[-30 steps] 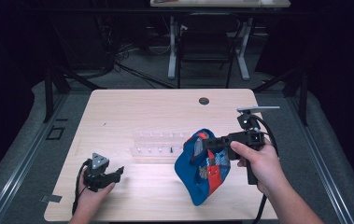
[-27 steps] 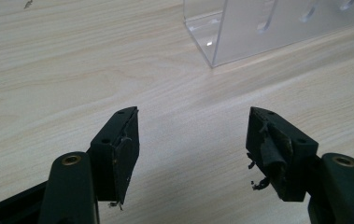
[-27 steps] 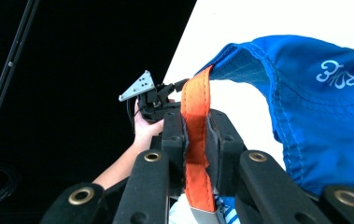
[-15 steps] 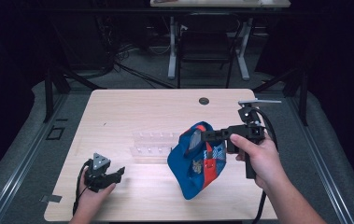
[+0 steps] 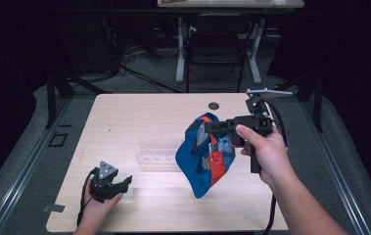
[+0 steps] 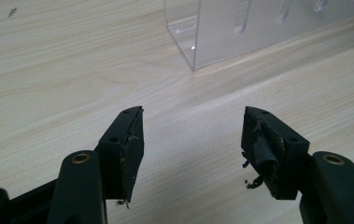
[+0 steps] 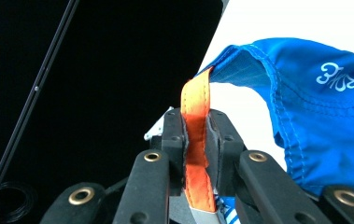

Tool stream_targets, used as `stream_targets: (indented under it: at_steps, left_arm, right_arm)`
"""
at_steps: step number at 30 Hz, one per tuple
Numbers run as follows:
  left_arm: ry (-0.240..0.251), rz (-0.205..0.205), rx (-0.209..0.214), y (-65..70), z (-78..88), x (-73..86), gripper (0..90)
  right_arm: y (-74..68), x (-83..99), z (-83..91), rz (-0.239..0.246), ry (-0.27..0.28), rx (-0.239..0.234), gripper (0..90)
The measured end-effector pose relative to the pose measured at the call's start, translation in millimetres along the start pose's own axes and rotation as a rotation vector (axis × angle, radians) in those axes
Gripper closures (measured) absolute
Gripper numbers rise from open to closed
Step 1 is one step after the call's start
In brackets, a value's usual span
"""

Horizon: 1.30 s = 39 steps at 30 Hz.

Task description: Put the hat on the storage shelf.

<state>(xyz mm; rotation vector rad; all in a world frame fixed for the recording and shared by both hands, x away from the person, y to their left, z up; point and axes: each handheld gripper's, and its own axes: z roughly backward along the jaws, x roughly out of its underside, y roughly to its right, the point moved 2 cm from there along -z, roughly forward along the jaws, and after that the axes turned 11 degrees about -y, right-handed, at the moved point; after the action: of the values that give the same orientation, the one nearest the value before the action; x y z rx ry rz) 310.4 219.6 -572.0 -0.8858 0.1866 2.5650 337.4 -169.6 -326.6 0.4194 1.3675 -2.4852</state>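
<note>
Right gripper view: gripper (image 7: 198,140) clamps cap's orange strap (image 7: 196,107).

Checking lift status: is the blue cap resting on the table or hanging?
Hanging. The right gripper is shut on its orange strap, and the blue cap dangles above the table.

Left tongs (image 5: 120,184): black, grey three-cornered plate on top, black cable behind. Right tongs (image 7: 196,140): black, brass rivets at the links. Forearms bare, no sleeves.
</note>
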Motion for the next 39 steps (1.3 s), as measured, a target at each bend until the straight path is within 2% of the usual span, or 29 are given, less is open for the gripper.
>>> stream_targets:
  at_steps: [5,9,11,14,15,16,17,18,19,20,23,24,27,33,34,35,36,39]
  left_arm:
    - [0.019,-0.006,0.011,4.3,4.1,-1.9,39.6]
    - [0.059,-0.040,0.034,14.9,15.6,-7.9,41.4]
    - [0.062,-0.053,0.039,17.5,18.3,-9.6,43.0]
    - [0.097,-0.073,0.070,32.7,28.0,-17.2,46.1]
    - [0.097,-0.073,0.070,32.7,28.0,-17.2,46.9]
    - [0.112,-0.096,0.086,41.2,33.6,-21.4,47.8]
    - [0.112,-0.096,0.086,41.2,33.6,-21.4,49.0]
    - [0.121,-0.124,0.100,49.9,38.5,-25.4,50.0]
    - [0.121,-0.124,0.100,49.9,38.5,-25.4,51.0]
    - [0.131,-0.149,0.110,58.6,42.3,-29.5,51.8]
    - [0.140,-0.170,0.119,66.6,45.2,-33.9,53.7]
    - [0.143,-0.192,0.127,73.3,47.9,-38.5,53.9]
    - [0.151,-0.201,0.134,78.9,50.2,-43.2,53.8]
    - [0.181,-0.209,0.187,96.0,57.6,-55.7,52.6]
    - [0.187,-0.228,0.199,103.1,60.3,-59.1,52.5]
    - [0.187,-0.228,0.199,103.1,60.3,-59.1,52.5]
    - [0.197,-0.240,0.218,111.0,62.3,-62.5,52.2]
    - [0.202,-0.255,0.228,118.1,63.7,-65.5,52.0]
  right_arm:
    - [-6.3,-7.7,-1.7,0.003,0.015,0.001,78.7]
    - [-13.0,-17.4,-7.0,0.005,0.027,0.001,78.7]
    - [-15.1,-21.1,-10.4,0.007,0.030,0.001,78.7]
    - [-18.0,-26.1,-15.6,0.008,0.033,-0.003,78.7]
    - [-18.0,-26.1,-15.6,0.008,0.033,-0.003,78.7]
    - [-19.4,-29.1,-19.1,0.009,0.033,-0.003,78.7]
    - [-19.4,-29.1,-19.1,0.009,0.033,-0.003,78.7]
    - [-20.1,-31.7,-21.9,0.012,0.028,0.002,78.7]
    - [-20.1,-31.7,-21.9,0.012,0.028,0.002,78.7]
    - [-20.5,-34.3,-24.6,0.009,0.032,-0.002,78.7]
    - [-20.7,-36.3,-27.0,0.007,0.036,-0.005,78.7]
    - [-20.4,-38.2,-28.8,0.008,0.038,-0.002,78.7]
    - [-19.5,-39.9,-30.3,0.004,0.040,-0.005,78.7]
    - [-15.6,-45.0,-34.0,-0.003,0.049,0.000,78.7]
    - [-15.1,-46.3,-34.5,-0.006,0.053,0.000,78.7]
    - [-15.1,-46.3,-34.5,-0.006,0.053,0.000,78.7]
    - [-14.6,-47.5,-34.9,-0.010,0.057,0.005,78.7]
    - [-13.8,-48.6,-35.4,-0.010,0.060,0.006,78.7]
